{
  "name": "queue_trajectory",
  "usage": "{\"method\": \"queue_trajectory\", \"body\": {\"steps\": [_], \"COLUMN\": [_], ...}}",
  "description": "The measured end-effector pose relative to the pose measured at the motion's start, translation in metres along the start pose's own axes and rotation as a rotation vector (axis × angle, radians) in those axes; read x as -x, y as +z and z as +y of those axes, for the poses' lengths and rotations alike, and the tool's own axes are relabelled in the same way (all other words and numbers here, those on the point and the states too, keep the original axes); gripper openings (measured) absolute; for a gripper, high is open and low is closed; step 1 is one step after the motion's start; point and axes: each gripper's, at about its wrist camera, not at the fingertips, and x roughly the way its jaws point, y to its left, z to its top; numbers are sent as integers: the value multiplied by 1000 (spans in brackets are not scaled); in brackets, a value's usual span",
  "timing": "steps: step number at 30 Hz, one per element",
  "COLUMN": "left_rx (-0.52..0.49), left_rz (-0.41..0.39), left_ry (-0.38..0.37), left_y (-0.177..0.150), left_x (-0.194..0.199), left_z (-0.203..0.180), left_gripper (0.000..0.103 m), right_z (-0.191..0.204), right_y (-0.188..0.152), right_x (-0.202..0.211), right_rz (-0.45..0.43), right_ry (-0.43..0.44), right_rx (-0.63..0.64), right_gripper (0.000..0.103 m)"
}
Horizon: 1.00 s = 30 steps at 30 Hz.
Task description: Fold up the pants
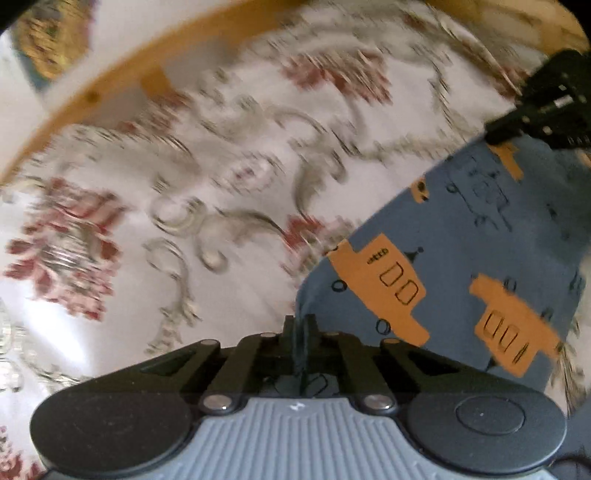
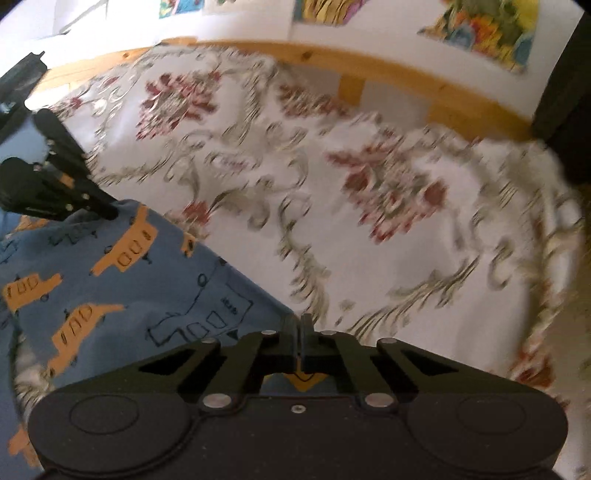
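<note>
Both claws pinch the blue pants (image 1: 480,240) above the floral bedspread (image 1: 184,184).
The left claw (image 1: 300,325) and right claw (image 2: 300,325) are each clamped on a fabric edge, holding it between them.

A home bedroom. A floral bedspread (image 2: 332,184) covers a bed with a pine wooden rail (image 2: 369,66) at twelve o'clock. Colourful drawings (image 2: 480,26) hang on the white wall beyond.

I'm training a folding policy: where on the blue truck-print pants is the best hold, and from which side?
At the edge corners, coming in flat from the near side. The pants stretch as a taut sheet between both holds: the left gripper and the right gripper each pinch a thin edge over the floral bedspread.
</note>
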Motion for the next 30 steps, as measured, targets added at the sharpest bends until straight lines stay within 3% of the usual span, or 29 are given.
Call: {"method": "queue_trajectory", "body": {"steps": [5,8,11,14,17,19,20,21,22,25,27,30], "left_rx": [16,5,24,48,72,70,68,67,67,72,99,155], "left_rz": [-105,-119,-97,-68,-95,-129,-136,-135,-126,-53,18,103], "left_ry": [123,155,122,48,28,3,-8,-19,-23,-39,-62,-135], "left_y": [21,29,30,22,10,0,-6,-11,-16,-30,-40,-55], "left_x": [5,-15,-39,-55,-42,-24,-14,-5,2,17,21,21], "left_z": [2,0,4,11,28,49,61,75,88,130,154,175], "left_gripper": [3,4,6,28,60,69,76,84,87,90,90,90], "right_z": [4,4,-2,-2,-5,-6,-6,-4,-2,9,21,41], "right_y": [24,38,38,32,26,26,27,29,32,42,52,67], "right_x": [-5,-23,-46,-64,-62,-57,-53,-49,-45,-40,-43,-59], "right_rz": [-62,-42,24,83,74,43,22,0,-22,-72,-80,-53], "right_ry": [-147,-208,-240,-240,-237,-239,-237,-230,-211,-84,5,103], "right_rx": [43,61,54,40,6,-15,-20,-17,-11,1,20,46], "right_gripper": [0,0,0,1,18,35,39,50,64,89,97,99]}}
